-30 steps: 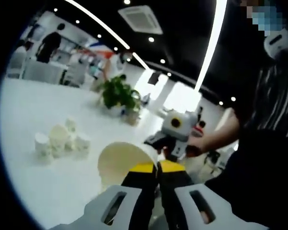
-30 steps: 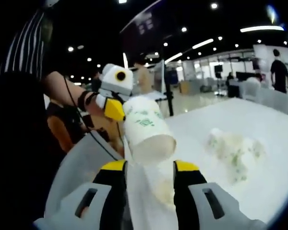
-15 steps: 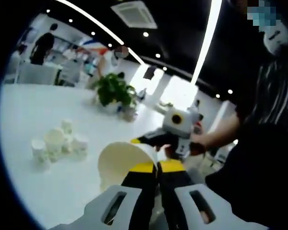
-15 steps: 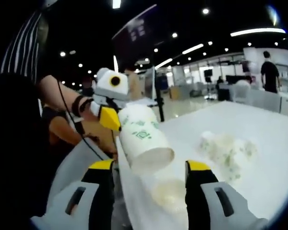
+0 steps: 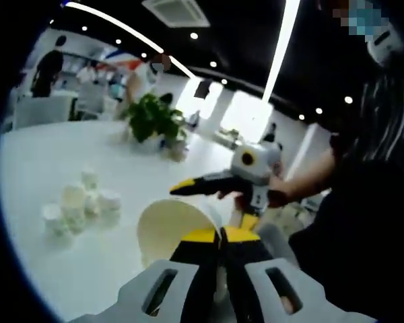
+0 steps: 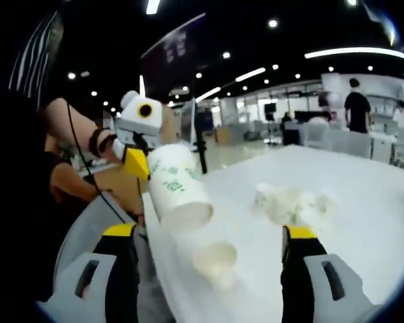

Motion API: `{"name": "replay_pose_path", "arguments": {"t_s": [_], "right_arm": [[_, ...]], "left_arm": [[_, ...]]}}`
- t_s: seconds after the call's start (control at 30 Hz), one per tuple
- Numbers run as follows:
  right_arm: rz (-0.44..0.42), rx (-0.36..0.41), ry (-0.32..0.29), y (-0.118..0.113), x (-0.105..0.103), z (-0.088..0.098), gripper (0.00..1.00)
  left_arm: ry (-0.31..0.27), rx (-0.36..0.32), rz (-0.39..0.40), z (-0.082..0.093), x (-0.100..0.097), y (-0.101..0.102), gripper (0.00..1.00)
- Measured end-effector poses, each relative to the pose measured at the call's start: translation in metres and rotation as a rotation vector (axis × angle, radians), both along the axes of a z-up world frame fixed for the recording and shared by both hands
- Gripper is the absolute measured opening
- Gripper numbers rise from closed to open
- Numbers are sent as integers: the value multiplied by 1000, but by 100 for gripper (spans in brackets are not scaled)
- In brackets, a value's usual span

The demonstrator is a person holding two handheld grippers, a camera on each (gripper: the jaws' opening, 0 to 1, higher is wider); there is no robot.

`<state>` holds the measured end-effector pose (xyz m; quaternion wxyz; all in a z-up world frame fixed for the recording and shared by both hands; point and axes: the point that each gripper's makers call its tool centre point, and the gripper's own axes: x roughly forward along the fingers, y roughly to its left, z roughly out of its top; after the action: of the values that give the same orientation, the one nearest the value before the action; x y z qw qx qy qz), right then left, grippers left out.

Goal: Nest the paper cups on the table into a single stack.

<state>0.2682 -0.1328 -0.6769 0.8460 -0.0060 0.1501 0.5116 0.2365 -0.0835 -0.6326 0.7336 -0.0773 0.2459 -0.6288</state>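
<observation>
In the left gripper view we see our left tongs (image 5: 221,237) clenched on the rim of a paper cup (image 5: 172,229), its open mouth turned toward the camera and its pale inside showing. The yellow tips sit pressed together at the cup's edge. Beyond it, the right tongs (image 5: 188,186) come in from the right, held by a hand (image 5: 273,198), their yellow-tipped jaws pointing left above the held cup's rim.

Farther out on the white surface (image 5: 47,155) stands a cluster of cups (image 5: 77,205), well apart from the held one; several stand close together, and we cannot tell how many. A potted plant (image 5: 151,121) sits at the far side of the surface.

In the right gripper view we see the right tongs (image 6: 209,235) released, the two yellow tips spread wide. Between them, lower on the surface (image 6: 363,195), a single loose cup (image 6: 215,261) stands upright with its mouth up. Above and to the left, the left tongs (image 6: 136,161) grip the held cup (image 6: 175,192), which shows green print on its side and tilts with its bottom end toward this camera. The cluster of cups (image 6: 293,204) lies farther out on the surface, blurred. A person (image 6: 355,108) stands in the background.
</observation>
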Motion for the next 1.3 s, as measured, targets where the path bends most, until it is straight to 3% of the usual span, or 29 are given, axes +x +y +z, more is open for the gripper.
{"name": "replay_pose_path", "arguments": {"t_s": [0.2,0.6,1.03,1.13,1.3], "right_arm": [[-68,3,-35,-10,10,1,100],[-132,32,-35,-27,16,1,100],[-181,64,-21,-41,15,-8,98],[-189,76,-18,-43,14,-7,97],[-193,89,-25,-46,13,-5,95]], "left_arm": [[-19,48,-30,-2,0,-4,0],[-17,123,-17,-8,17,-4,0],[-22,306,-50,-44,19,-8,0],[-28,314,-55,-48,20,-12,0],[-67,424,-74,-66,24,-11,0]]}}
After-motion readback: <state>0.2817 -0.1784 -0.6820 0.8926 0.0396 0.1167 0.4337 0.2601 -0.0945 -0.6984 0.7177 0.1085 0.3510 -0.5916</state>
